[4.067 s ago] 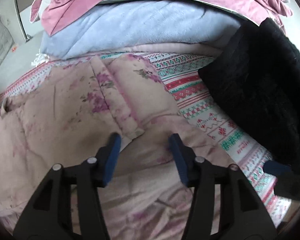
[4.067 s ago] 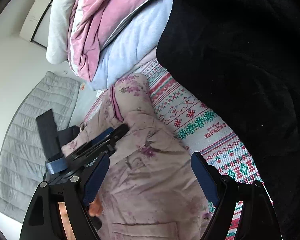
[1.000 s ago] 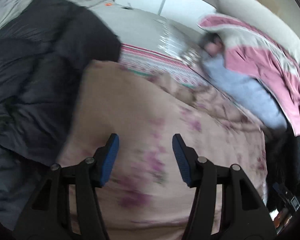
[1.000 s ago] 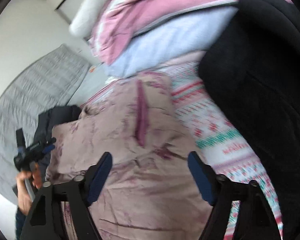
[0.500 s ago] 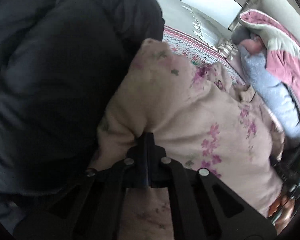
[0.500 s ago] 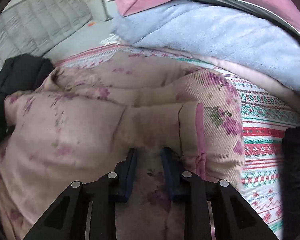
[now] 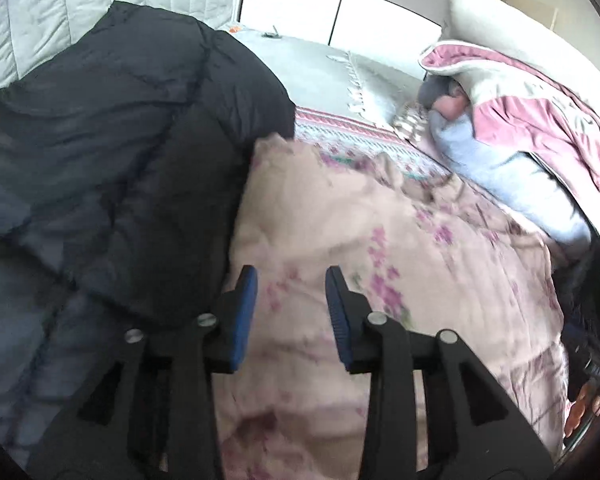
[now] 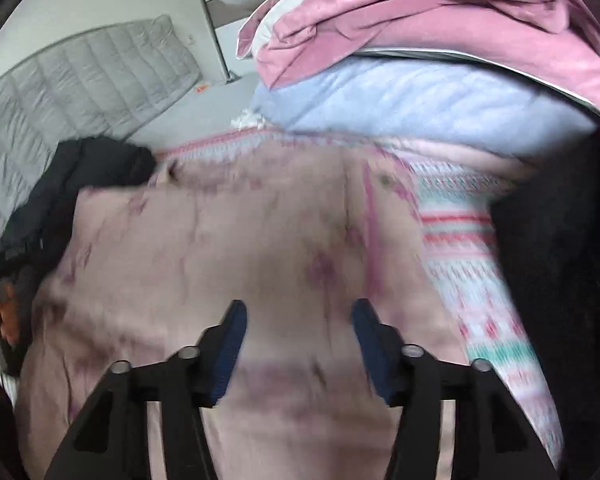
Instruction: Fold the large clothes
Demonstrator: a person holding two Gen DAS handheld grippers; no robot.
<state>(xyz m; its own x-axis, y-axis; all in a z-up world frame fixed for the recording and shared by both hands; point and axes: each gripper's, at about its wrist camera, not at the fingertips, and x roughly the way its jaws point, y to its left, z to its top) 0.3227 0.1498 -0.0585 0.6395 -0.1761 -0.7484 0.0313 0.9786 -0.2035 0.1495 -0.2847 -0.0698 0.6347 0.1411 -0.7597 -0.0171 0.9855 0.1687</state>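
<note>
On the bed, I am letting go of the pink flowery coat: both jaws are just spreading, pinching nothing. Next I need another edge.

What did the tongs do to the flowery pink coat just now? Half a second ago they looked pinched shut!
Both let go. The left tongs and right tongs were pinching folds of the flowery pink coat; their jaws have just been opening and now stand apart above it, holding nothing. The coat lies flatter, folded on the patterned blanket. The black jacket and bedding pile stayed put.
</note>
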